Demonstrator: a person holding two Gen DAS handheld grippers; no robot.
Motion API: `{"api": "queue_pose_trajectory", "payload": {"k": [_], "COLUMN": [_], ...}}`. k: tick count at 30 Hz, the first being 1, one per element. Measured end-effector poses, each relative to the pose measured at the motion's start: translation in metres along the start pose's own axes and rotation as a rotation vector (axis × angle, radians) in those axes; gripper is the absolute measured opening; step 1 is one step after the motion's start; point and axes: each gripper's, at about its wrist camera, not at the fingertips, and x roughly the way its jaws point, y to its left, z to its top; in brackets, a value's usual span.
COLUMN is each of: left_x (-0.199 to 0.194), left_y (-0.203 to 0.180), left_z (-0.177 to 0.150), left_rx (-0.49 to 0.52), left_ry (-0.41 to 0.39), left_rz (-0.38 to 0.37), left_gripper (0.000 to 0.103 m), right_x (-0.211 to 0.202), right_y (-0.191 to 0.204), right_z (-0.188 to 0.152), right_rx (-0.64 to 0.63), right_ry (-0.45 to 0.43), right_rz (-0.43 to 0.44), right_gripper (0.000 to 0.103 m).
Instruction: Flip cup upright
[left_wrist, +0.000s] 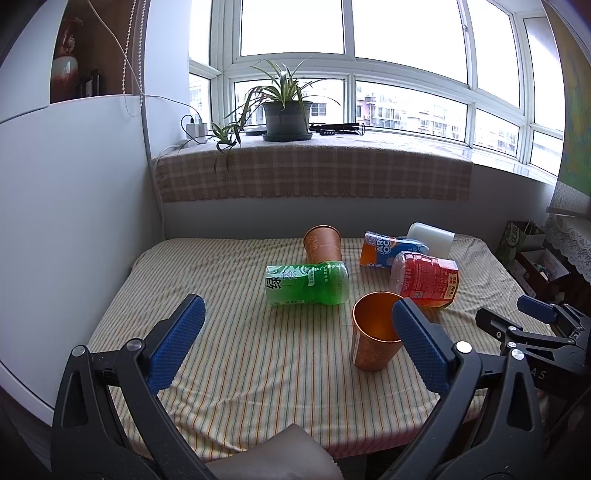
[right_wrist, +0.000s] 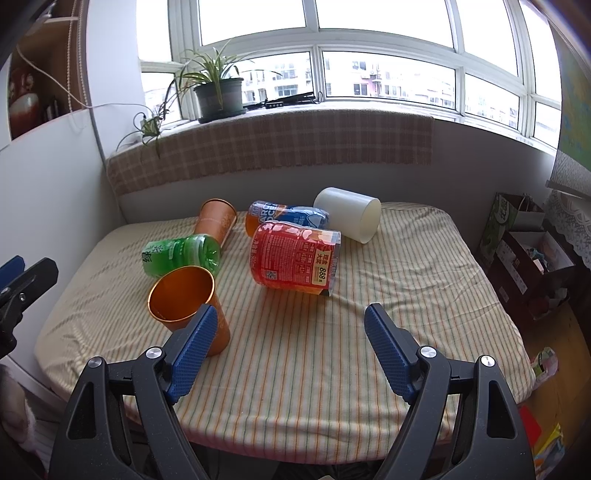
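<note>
An orange metal cup (left_wrist: 371, 332) stands upright, mouth up, on the striped table; it also shows in the right wrist view (right_wrist: 188, 304). A second orange cup (left_wrist: 322, 244) lies on its side at the back, also seen in the right wrist view (right_wrist: 215, 220). A white cup (right_wrist: 348, 214) lies on its side at the back right. My left gripper (left_wrist: 297, 319) is open and empty, its right finger just beside the upright cup. My right gripper (right_wrist: 287, 325) is open and empty, its left finger in front of that cup.
A green bottle (left_wrist: 307, 284), a red bottle (left_wrist: 424, 278) and a blue and orange bottle (left_wrist: 388, 249) lie on the striped cloth (left_wrist: 258, 369). A potted plant (left_wrist: 287, 114) stands on the windowsill. Boxes and bags (right_wrist: 524, 243) stand to the table's right.
</note>
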Motion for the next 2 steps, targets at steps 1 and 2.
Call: {"api": "queue_pose_trajectory", "payload": {"k": [1, 2], "left_x": [-0.0003, -0.0001], "left_y": [0.0009, 0.0013], "left_z": [0.0001, 0.0003], "left_rx": [0.001, 0.001], "left_ry": [-0.002, -0.002], "left_rz": [0.002, 0.004], "left_gripper": [0.103, 0.103], "right_x": [0.0004, 0.0012], "right_y": [-0.0004, -0.0006], "right_z": [0.0000, -0.0002], "right_rx": [0.001, 0.001], "right_ry": [0.001, 0.002], "right_rz": [0.000, 0.000], "right_gripper": [0.081, 0.081]}}
